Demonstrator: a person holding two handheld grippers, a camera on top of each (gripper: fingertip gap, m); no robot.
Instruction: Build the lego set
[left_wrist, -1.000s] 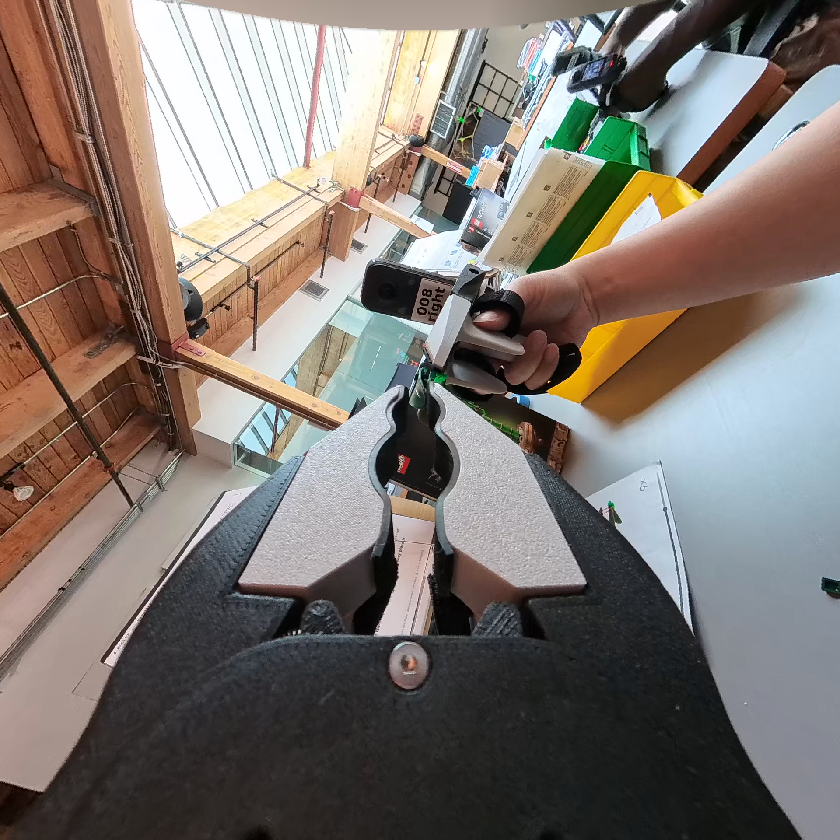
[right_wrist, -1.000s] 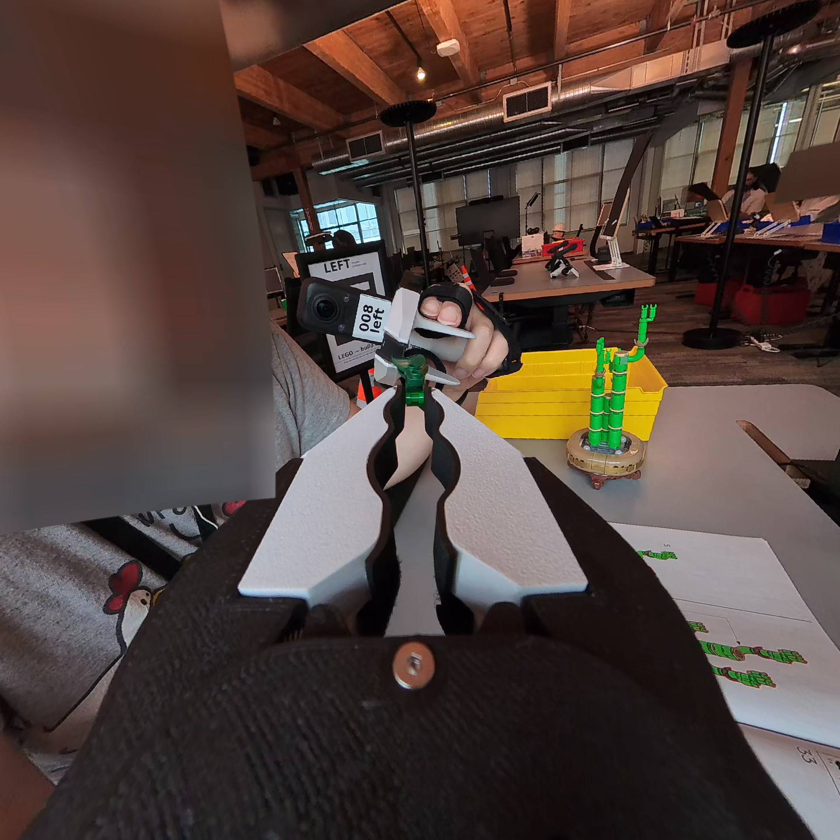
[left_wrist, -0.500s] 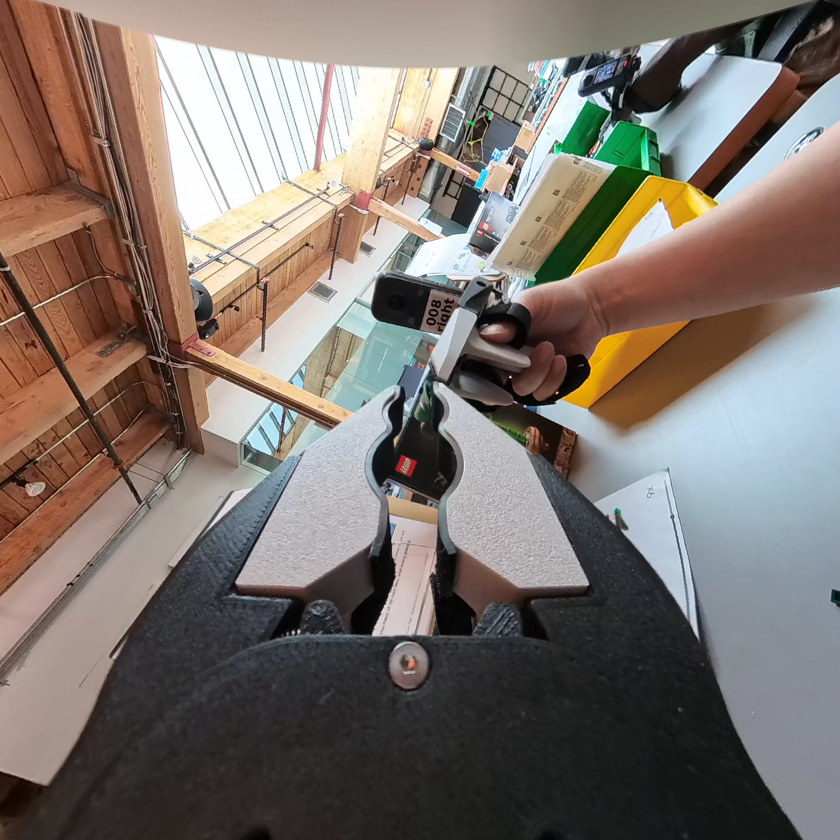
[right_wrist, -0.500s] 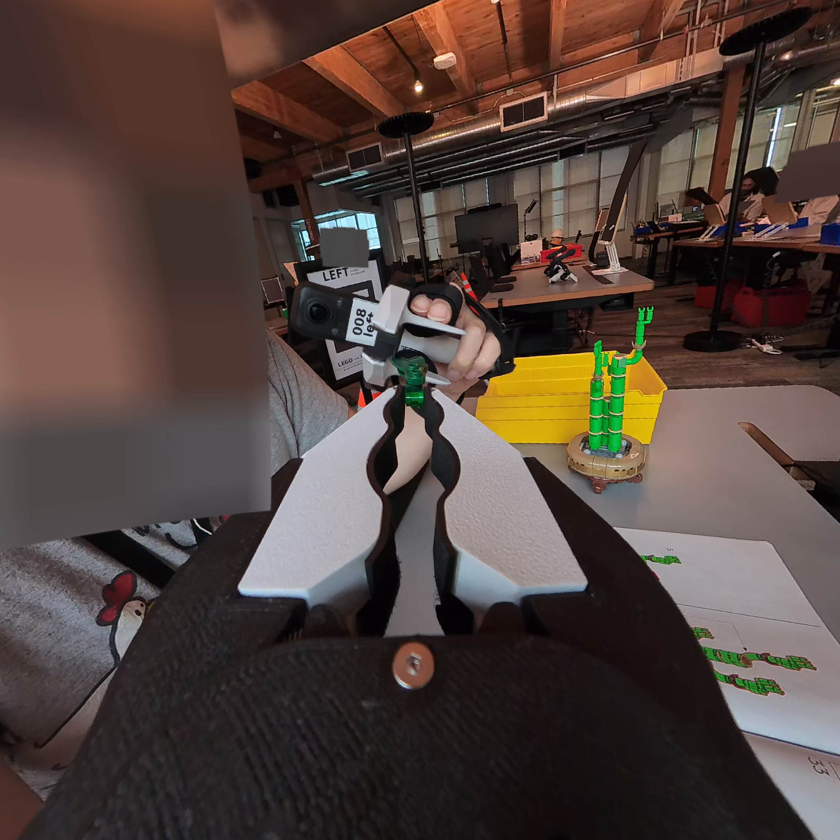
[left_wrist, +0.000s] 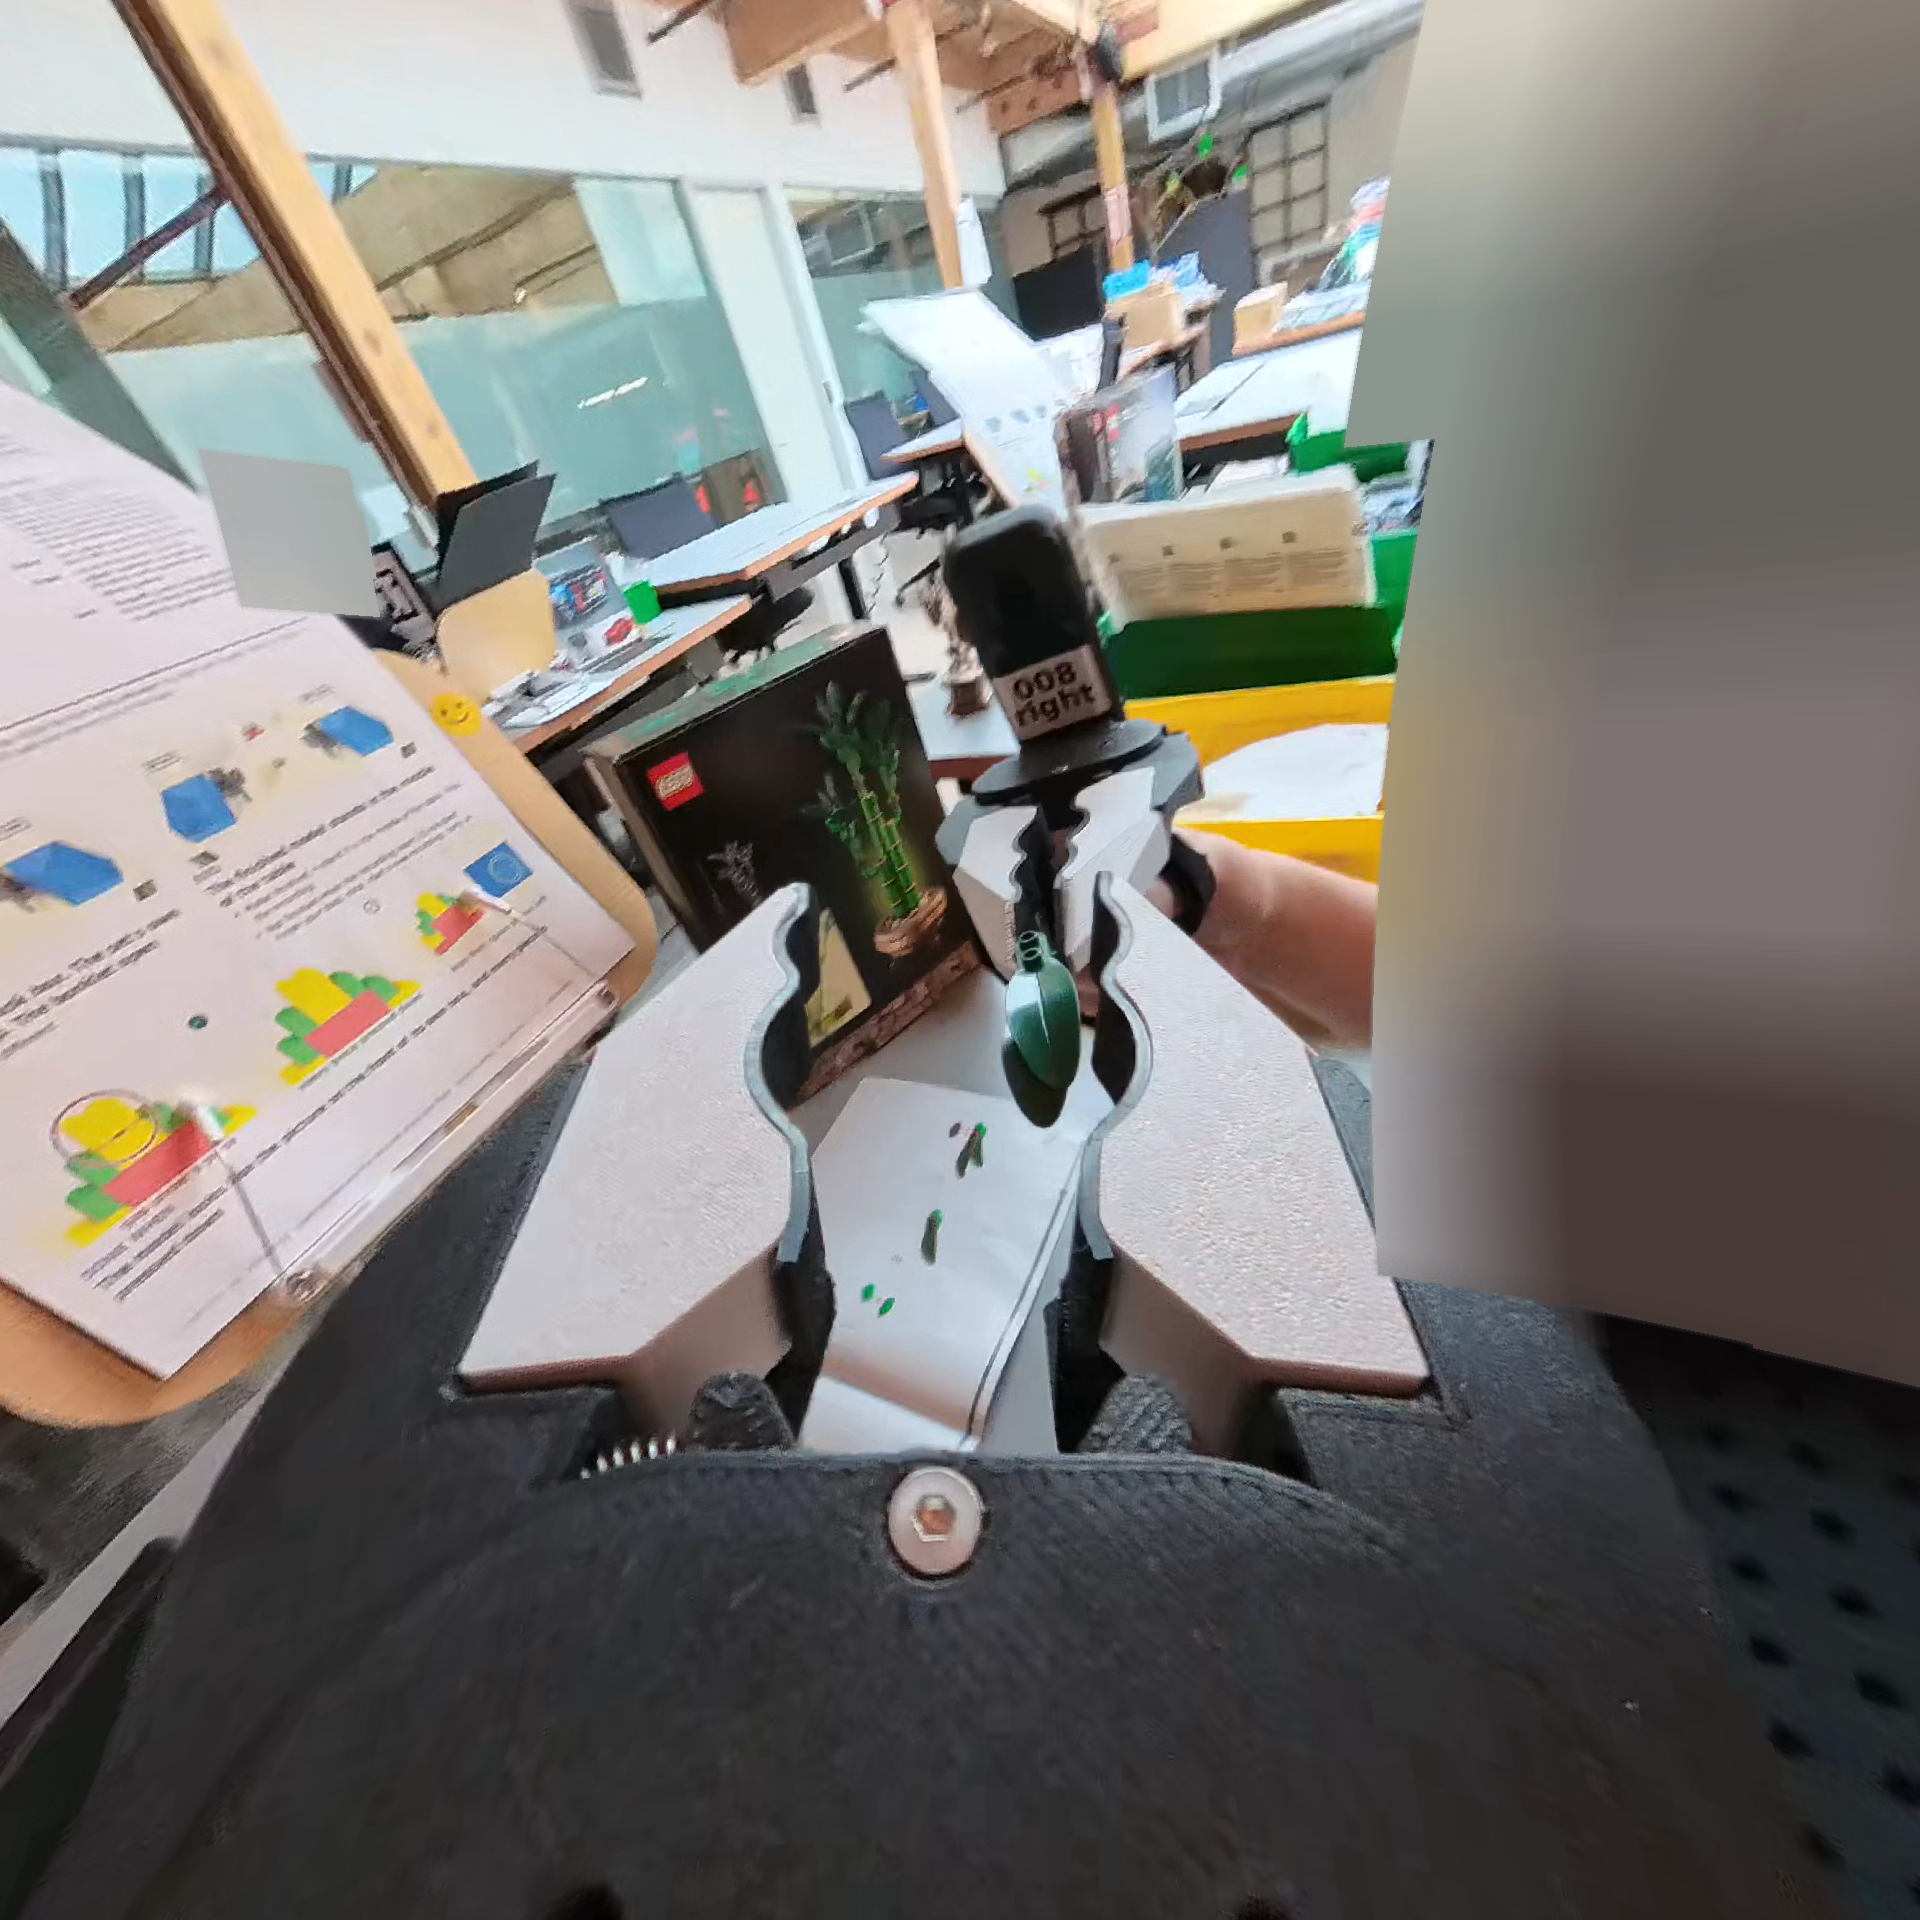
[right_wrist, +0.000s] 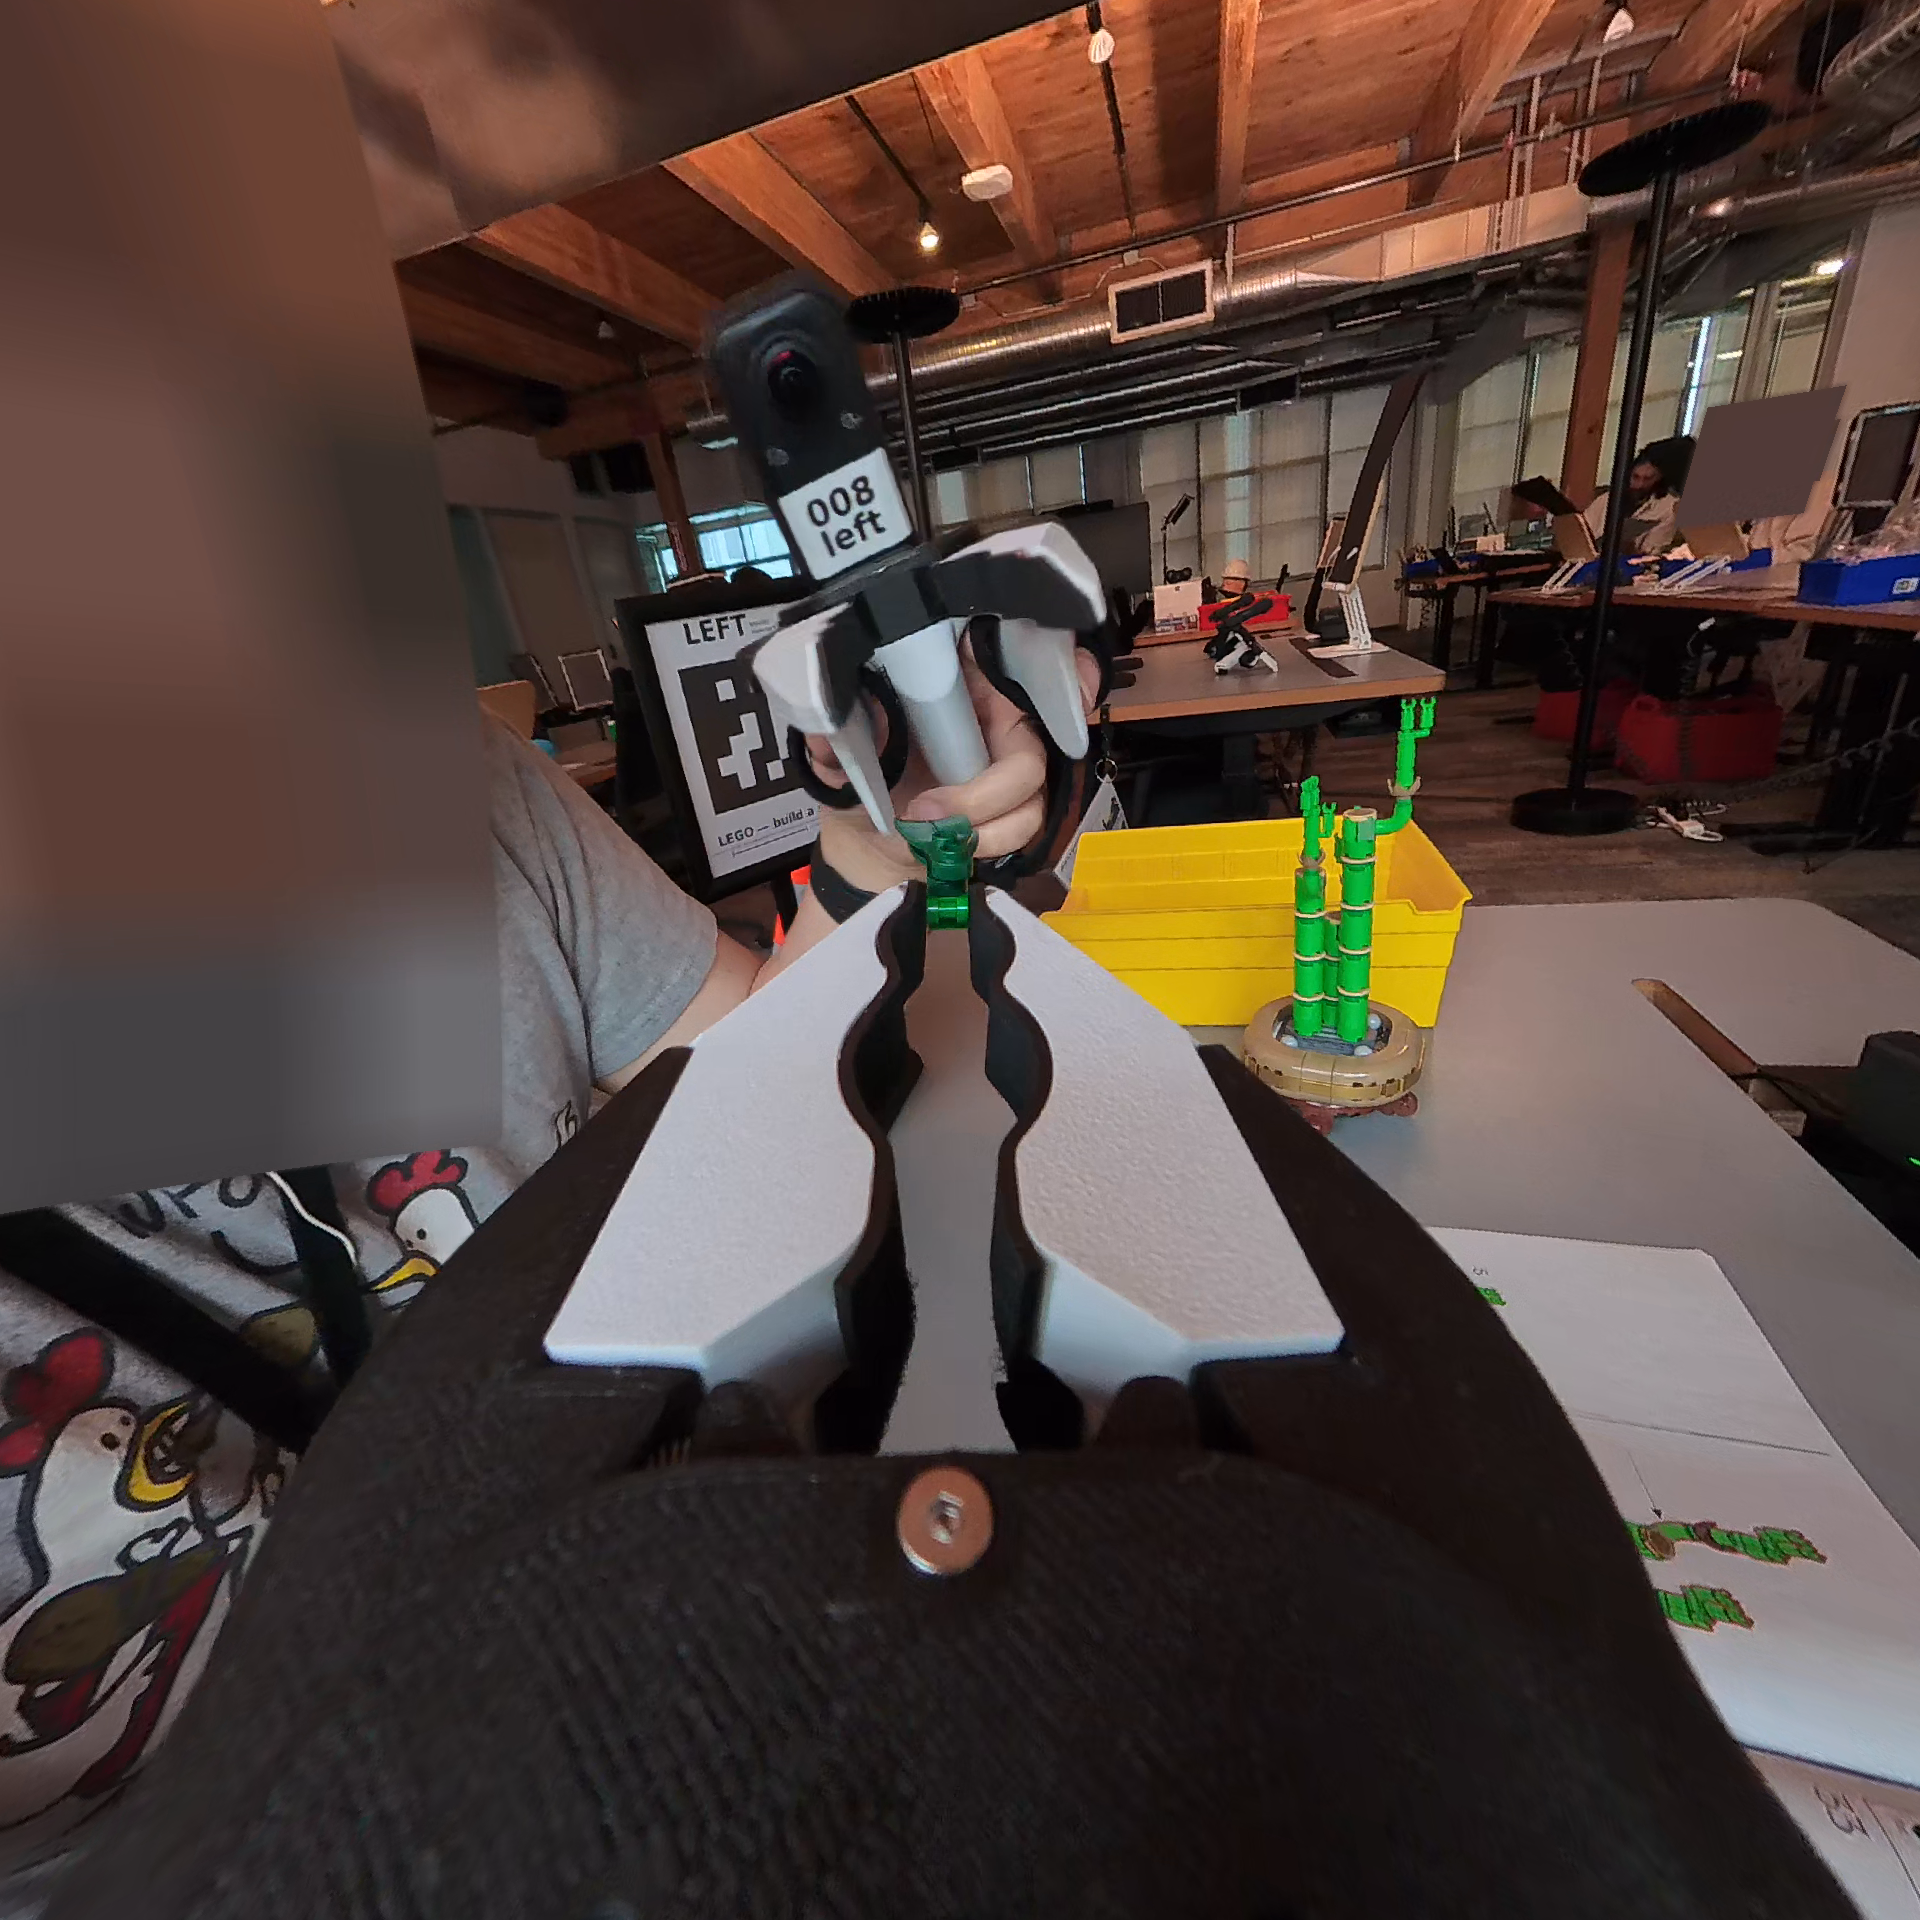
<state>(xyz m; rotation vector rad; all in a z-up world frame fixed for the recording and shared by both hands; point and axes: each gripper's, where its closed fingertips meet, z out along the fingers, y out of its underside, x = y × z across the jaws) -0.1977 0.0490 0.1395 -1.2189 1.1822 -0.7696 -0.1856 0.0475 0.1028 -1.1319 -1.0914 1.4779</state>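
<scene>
My right gripper (right_wrist: 948, 902) is shut on a small green lego piece (right_wrist: 948, 912) with a dark green leaf (right_wrist: 935, 836) on its far end. In the left wrist view the right gripper (left_wrist: 1044, 925) points toward me and the leaf (left_wrist: 1039, 1023) hangs from its tips. My left gripper (left_wrist: 951, 904) is open, its fingertips either side of the leaf without touching it. In the right wrist view the left gripper (right_wrist: 977, 784) is upright, just behind the leaf. The part-built green bamboo model (right_wrist: 1340, 935) stands on its tan round base on the grey table (right_wrist: 1621, 1122).
A yellow bin (right_wrist: 1195, 914) sits behind the model. Printed instruction sheets (right_wrist: 1662, 1455) lie at the right. In the left wrist view a lego box (left_wrist: 800, 821) stands ahead, a tilted instruction board (left_wrist: 260, 935) is at left, a paper (left_wrist: 935, 1216) lies below, and a green bin (left_wrist: 1247, 644) sits behind. About 5 cm separates my left fingertips from my right.
My left gripper has swung from lying sideways to upright and has opened, letting go of the leaf piece. The right gripper still holds the piece and has barely moved.
</scene>
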